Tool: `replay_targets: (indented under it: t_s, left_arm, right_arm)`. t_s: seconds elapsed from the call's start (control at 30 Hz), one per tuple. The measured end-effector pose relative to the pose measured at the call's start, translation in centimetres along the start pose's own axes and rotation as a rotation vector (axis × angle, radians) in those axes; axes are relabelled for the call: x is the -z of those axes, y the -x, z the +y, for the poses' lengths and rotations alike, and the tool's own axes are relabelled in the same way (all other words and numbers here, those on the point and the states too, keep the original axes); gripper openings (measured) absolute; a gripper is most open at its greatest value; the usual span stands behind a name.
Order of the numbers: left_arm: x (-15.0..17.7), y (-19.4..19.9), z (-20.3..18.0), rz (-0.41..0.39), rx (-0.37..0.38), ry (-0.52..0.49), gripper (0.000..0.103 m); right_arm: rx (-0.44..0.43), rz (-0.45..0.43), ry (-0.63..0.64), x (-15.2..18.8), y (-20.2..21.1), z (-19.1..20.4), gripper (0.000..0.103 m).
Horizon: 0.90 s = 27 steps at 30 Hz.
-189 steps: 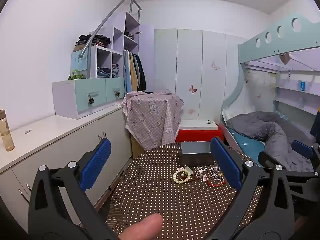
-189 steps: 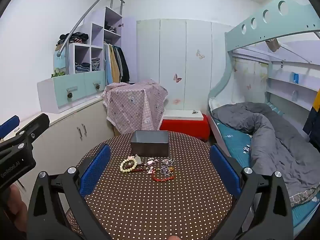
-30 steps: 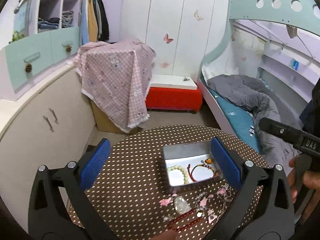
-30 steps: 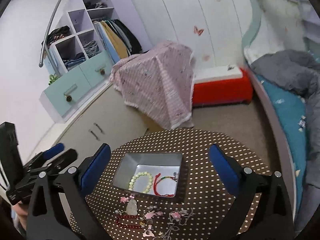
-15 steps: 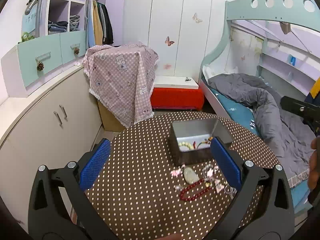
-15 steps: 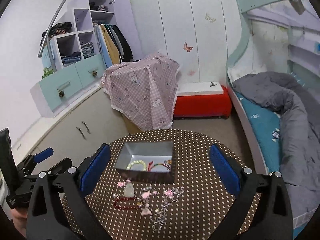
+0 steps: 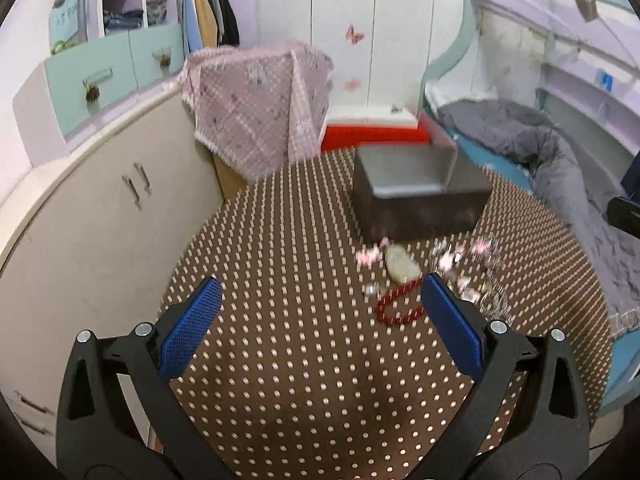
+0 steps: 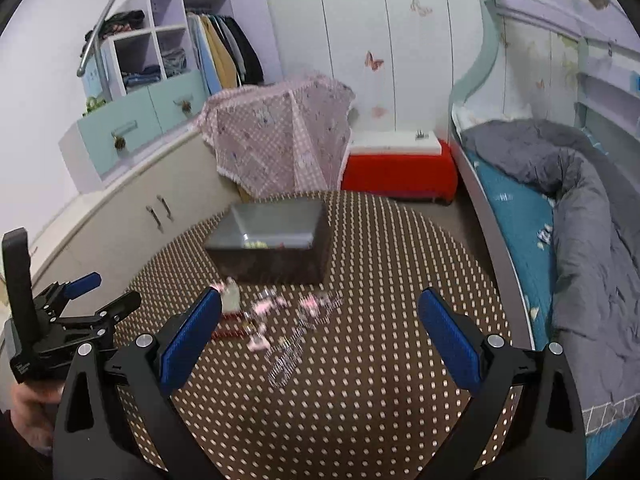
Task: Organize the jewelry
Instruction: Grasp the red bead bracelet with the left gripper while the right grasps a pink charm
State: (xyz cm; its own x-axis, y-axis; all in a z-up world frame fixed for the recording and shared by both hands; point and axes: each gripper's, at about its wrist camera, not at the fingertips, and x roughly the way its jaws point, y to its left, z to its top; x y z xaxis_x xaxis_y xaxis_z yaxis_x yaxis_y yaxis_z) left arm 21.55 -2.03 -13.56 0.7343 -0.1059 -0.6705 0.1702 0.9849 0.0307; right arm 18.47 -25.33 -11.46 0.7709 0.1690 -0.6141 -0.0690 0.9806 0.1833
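Brown polka-dot cloth over the round table (image 8: 360, 380) carries everything. Near its far side a grey rectangular metal tin (image 8: 276, 248) stands, open-topped; pale green beads and a touch of red are glimpsed inside in the right wrist view, blurred.

Just in front of the tin the loose jewelry is scattered: a red beaded bracelet (image 7: 398, 308), a pale oval stone pendant (image 7: 400, 266), small pink flower pieces (image 7: 368, 256) and a tangle of thin silver chain (image 8: 286, 356). Motion blur hides finer detail.

Left gripper (image 7: 320, 328) is held spread wide and empty, low over the cloth, its right pad just beside the red bracelet. Right gripper (image 8: 320, 332) is likewise spread and empty, with the chain and pink pieces lying between its pads.

Handling, as judged: everything is light. The bracelet is limp but grippy, best pinched across one arc of the bead loop. The pendant is hard, probably slippery, best taken across its narrow width. The chain is slack and snag-prone, best gathered at its bunched middle.
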Motion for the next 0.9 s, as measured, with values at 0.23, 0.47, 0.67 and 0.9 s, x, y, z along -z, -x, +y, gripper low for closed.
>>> replay_targets:
  t_s: [0.23, 0.47, 0.67, 0.9]
  left_arm:
    - [1.0, -3.7, -1.4, 0.084, -0.007, -0.026, 0.096]
    - [1.8, -7.5, -1.9, 0.186, -0.004, -0.022, 0.077]
    - [2.0, -7.5, -2.8, 0.171, 0.068, -0.056, 0.027]
    - [3.1, -5.9, -3.5, 0.162, 0.139, -0.094, 0.008]
  right_arm:
    - [-0.006, 0.042, -0.033, 1.5, -1.0, -1.3, 0.095]
    - [-0.016, 0.067, -0.029, 1.9, -1.9, -0.9, 0.095]
    - [-0.034, 0.091, 0.003, 2.2, -3.0, 0.1, 0.095]
    - [-0.083, 0.122, 0.093, 2.6, -4.8, 2.6, 0.095]
